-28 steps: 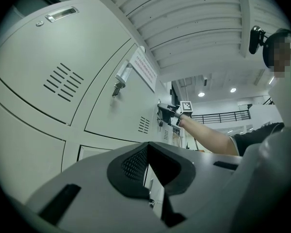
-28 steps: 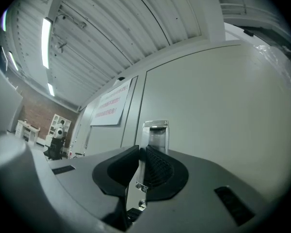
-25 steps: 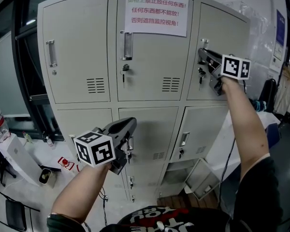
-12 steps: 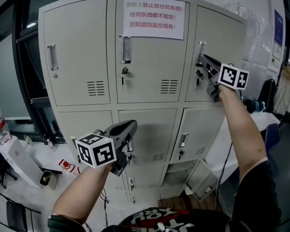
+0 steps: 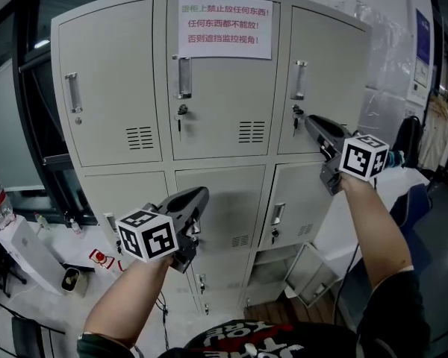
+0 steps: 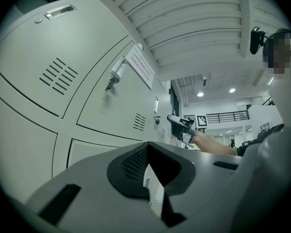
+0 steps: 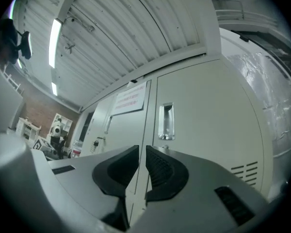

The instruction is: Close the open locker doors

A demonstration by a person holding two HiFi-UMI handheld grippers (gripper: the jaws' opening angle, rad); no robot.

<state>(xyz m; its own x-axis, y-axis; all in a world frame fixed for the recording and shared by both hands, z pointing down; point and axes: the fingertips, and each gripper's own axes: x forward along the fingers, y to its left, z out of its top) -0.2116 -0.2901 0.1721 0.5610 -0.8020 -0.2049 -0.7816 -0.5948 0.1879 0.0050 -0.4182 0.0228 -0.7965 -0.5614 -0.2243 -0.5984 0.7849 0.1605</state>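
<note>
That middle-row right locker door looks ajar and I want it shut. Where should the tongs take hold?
Probably the upright metal handle on the middle-row right door, approached straight from the front. It sits by the door's free left edge and is narrow and vertical, so tongs closing sideways across it should fit.

white table (image 5: 45, 304) with perhaps a jar (image 5: 69, 278)
</note>
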